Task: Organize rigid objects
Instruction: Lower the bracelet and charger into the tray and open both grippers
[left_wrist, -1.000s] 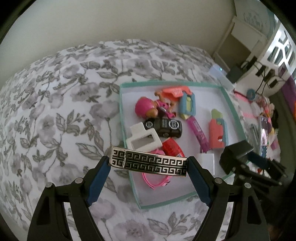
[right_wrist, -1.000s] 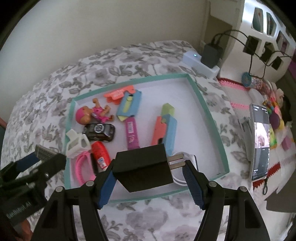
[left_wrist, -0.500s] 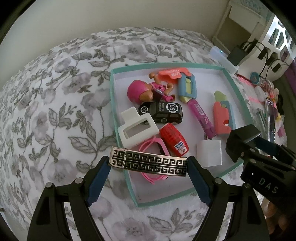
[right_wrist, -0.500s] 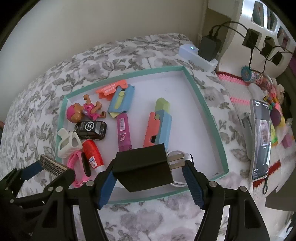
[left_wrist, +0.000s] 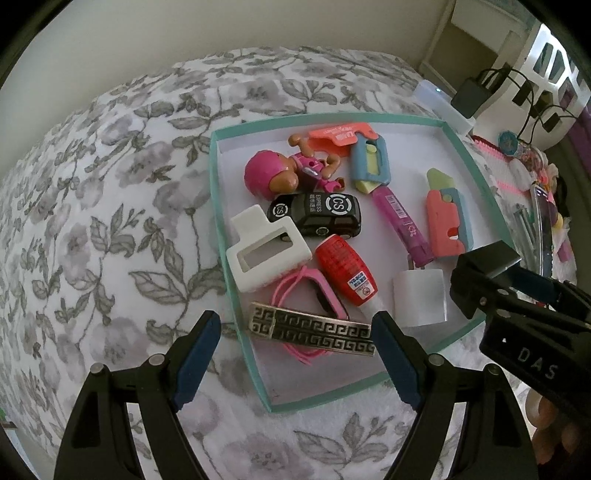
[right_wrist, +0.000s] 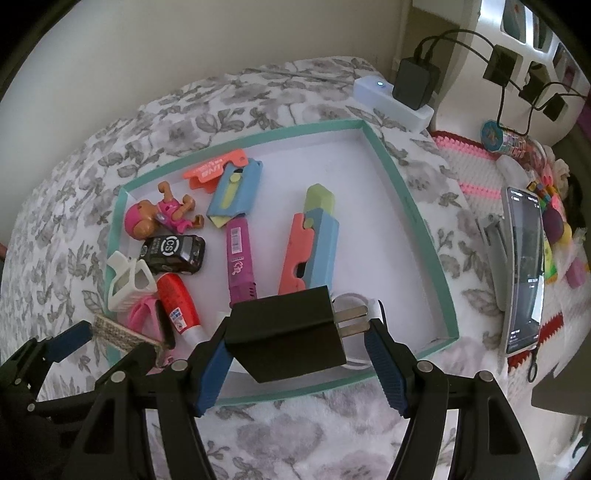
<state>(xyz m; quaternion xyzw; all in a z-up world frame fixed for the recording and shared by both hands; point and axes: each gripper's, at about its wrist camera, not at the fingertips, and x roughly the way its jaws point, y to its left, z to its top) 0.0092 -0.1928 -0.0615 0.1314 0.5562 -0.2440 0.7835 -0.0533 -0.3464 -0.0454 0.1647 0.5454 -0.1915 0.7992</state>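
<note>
Left gripper (left_wrist: 295, 320): jaws apart. The patterned metal bar (left_wrist: 314, 329) lies between them but not clamped. Its left end stands clear of the left pad, its right end at or against the right pad; contact there can't be confirmed. Bar lies left-to-right in the tray's near-left corner, on the pink band (left_wrist: 293, 282), left end over the teal tray (right_wrist: 408, 210) wall.

Right gripper (right_wrist: 299, 325): clamped on the black charger (right_wrist: 284, 339), pads on the body's left side and the prong tips. Its long axis runs left-right, prongs pointing right.

Your next move likely turns on this: the charger hangs over the tray's near edge, directly above the white charger (left_wrist: 419, 297). Bare tray floor lies farther and to the right, and your right hand is the nearer one.
</note>
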